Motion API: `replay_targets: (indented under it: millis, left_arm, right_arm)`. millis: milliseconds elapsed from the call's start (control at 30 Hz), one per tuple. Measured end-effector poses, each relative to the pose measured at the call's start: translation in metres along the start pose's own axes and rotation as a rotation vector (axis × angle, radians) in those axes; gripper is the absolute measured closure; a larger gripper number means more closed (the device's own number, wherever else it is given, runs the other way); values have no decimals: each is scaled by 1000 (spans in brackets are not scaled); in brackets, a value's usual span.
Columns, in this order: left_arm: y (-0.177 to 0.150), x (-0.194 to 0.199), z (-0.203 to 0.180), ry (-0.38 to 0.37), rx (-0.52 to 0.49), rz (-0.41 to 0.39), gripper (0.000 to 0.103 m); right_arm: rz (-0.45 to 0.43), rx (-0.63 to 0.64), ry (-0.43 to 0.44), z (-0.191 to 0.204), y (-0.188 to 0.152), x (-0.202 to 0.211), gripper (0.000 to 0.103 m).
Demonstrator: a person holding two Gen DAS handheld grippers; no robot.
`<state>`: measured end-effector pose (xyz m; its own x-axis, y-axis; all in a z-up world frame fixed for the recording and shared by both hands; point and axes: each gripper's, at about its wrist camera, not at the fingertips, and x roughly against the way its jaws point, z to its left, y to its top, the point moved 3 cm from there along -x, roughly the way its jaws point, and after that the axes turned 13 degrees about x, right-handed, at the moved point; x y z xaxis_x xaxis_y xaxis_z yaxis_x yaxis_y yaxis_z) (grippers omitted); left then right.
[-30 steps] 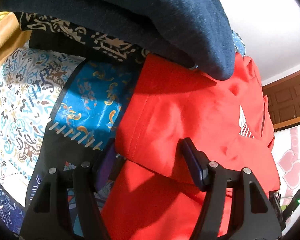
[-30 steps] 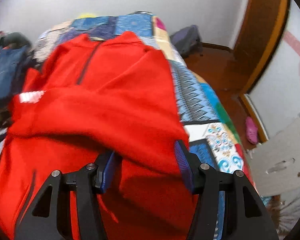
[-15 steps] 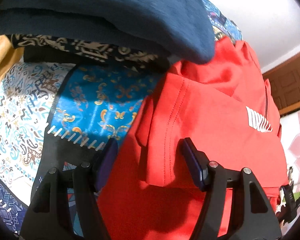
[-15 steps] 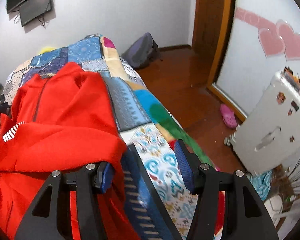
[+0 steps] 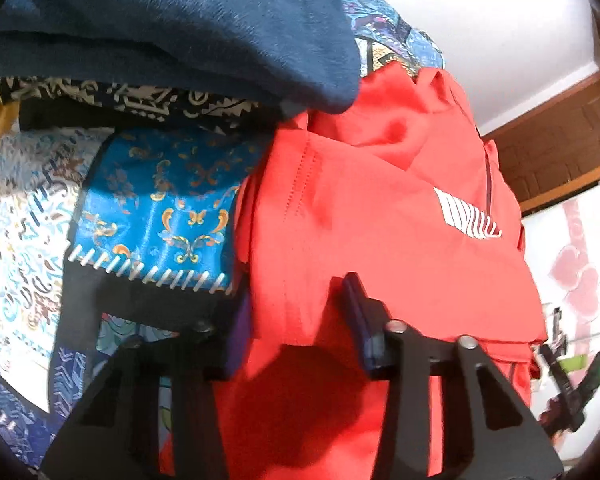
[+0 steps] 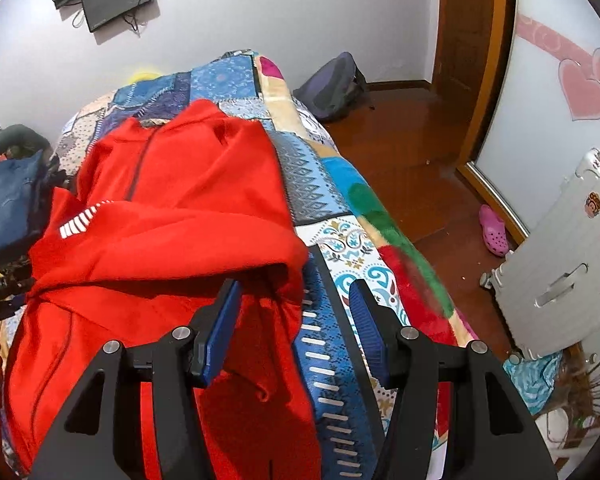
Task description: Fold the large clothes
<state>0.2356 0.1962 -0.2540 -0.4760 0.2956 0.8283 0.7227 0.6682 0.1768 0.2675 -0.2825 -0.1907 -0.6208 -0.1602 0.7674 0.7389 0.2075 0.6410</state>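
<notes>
The red jacket lies spread on the patchwork quilt of the bed, collar toward 12 o'clock in the right wrist view, one sleeve folded across the chest. A white striped logo shows on the chest.

The left gripper is closing its jaws; a folded edge of the red jacket sits between them, and the pads appear to meet the cloth on both sides. A dark blue garment lies piled at 11 o'clock of this gripper, overlapping the jacket's upper edge.

The right gripper has its jaws spread apart. Between them lie the jacket's side edge and bare quilt; neither pad presses the cloth.

A grey backpack rests on the wooden floor at 1 o'clock; a white suitcase stands at 3 o'clock.
</notes>
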Motion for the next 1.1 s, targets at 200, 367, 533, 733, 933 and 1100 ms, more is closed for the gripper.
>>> replay_targets:
  millis: [200,367,533,733,933,1100]
  left_arm:
    - [-3,28,-4,6,-27,-56,89]
    - [0,59,-21,-2,-92,-108,91]
    - [-8,81,-47,74,-230,-198,92]
    - [-17,75,-42,103,-258,-194,103]
    - [-21,64,-13,119,-176,-142,103]
    - [-22,56,4,74,-82,-76,98]
  right_arm:
    - [-58,39,14,10,17,12,51]
    - [-110,53,30,14,36,18,51]
    - [-147,45,42,18,48,16,51]
    - [-64,20,74,22,45,-18,51]
    - [88,64,109,32,17,-51,51]
    - [91,141,72,40,7,-47,50]
